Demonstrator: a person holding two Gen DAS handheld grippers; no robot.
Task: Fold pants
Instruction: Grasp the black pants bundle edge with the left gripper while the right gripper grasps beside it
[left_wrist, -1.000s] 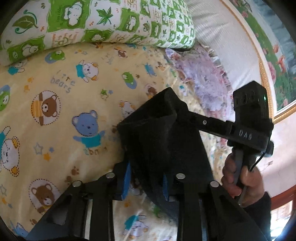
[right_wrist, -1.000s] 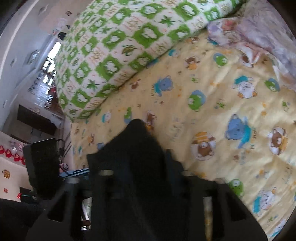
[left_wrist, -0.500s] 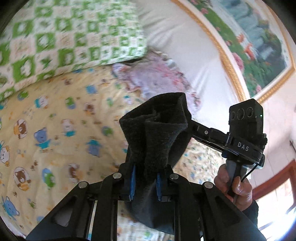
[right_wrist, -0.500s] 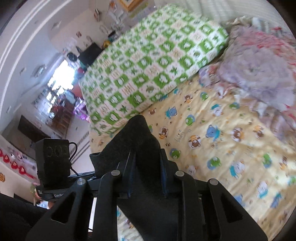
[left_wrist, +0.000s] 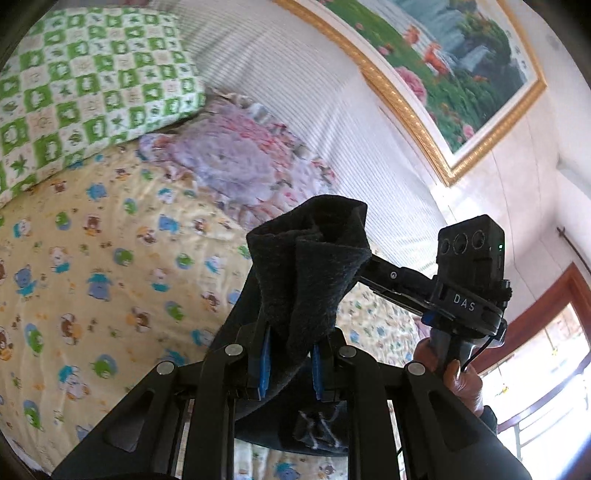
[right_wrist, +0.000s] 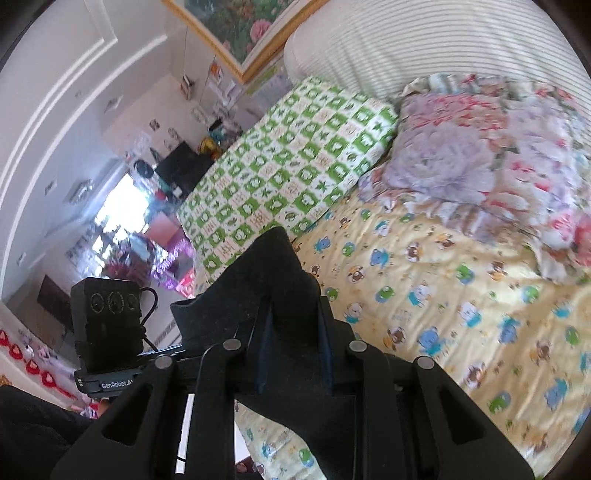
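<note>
Both grippers hold the dark pants up in the air above the bed, well clear of the yellow bear-print sheet. In the left wrist view the left gripper is clenched on a thick bunched fold of the fuzzy black cloth, which stands up between its blue-padded fingers and curls over at the top, while the rest of the garment hangs down below the fingers. To the right of that fold the right gripper reaches in from the side with its camera block on top, its tip hidden behind the cloth, and the person's right hand wraps the handle below. In the right wrist view the right gripper likewise grasps a peaked fold of the pants between its fingers, the cloth rising to a point above them and draping down toward the near edge. The left gripper's camera block shows at the left of this view. On the far side of the bed lie a green-and-white checked pillow and, to its right, a crumpled purple and pink floral blanket, both against a white ribbed headboard. A gold-framed flower picture hangs on the wall above.
</note>
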